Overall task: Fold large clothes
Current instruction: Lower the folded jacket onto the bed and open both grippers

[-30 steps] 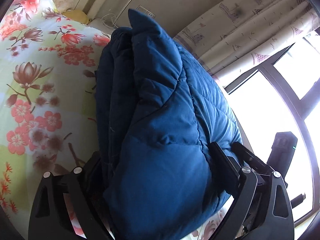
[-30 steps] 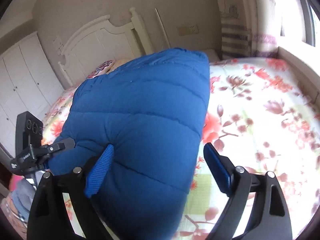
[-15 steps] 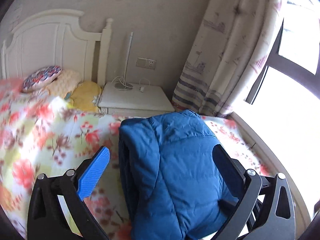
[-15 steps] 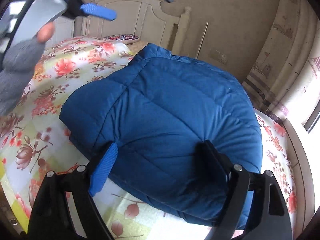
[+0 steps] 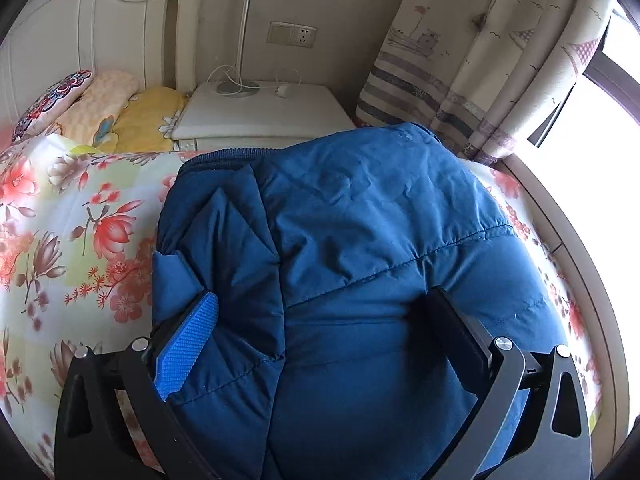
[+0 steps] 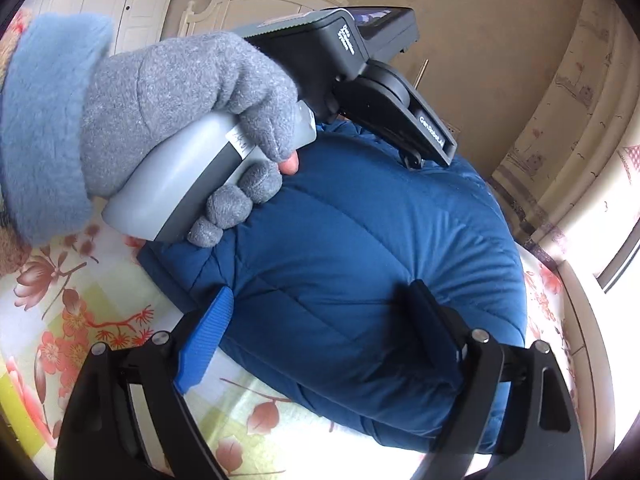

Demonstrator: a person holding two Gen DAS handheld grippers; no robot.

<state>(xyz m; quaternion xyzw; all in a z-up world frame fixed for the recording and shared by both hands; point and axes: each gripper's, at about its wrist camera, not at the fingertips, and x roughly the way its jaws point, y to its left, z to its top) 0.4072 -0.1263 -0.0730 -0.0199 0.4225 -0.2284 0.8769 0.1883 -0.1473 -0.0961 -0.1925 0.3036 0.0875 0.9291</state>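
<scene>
the left gripper (image 5: 320,340) straddles the near end of the folded blue puffer jacket (image 5: 360,240), its jaws spread as wide as they go; the blue pad (image 5: 186,346) lies against the jacket's layered left edge and the dark finger (image 5: 456,332) sits on the padded top, but whether they actually press i cannot tell, so i read it as open around the bundle, not gripping. the right gripper (image 6: 320,336) is also wide, its jaws having opened a touch just now, with the jacket's rounded corner between them; its blue pad (image 6: 206,340) stands beside the jacket's edge over the floral bedsheet (image 6: 80,320). the jacket lies on the sheet as a thick bundle, its long axis running away from the left gripper toward the nightstand (image 5: 260,112) and curtain (image 5: 480,60). in the right wrist view the gloved left hand (image 6: 168,120) hovers over the far part of the jacket, so both tools sit close on it, the left one more squarely along its length. my judgement: the folding is nearly done, and any next press or tuck depends on that stack of edges on the left staying aligned.
</scene>
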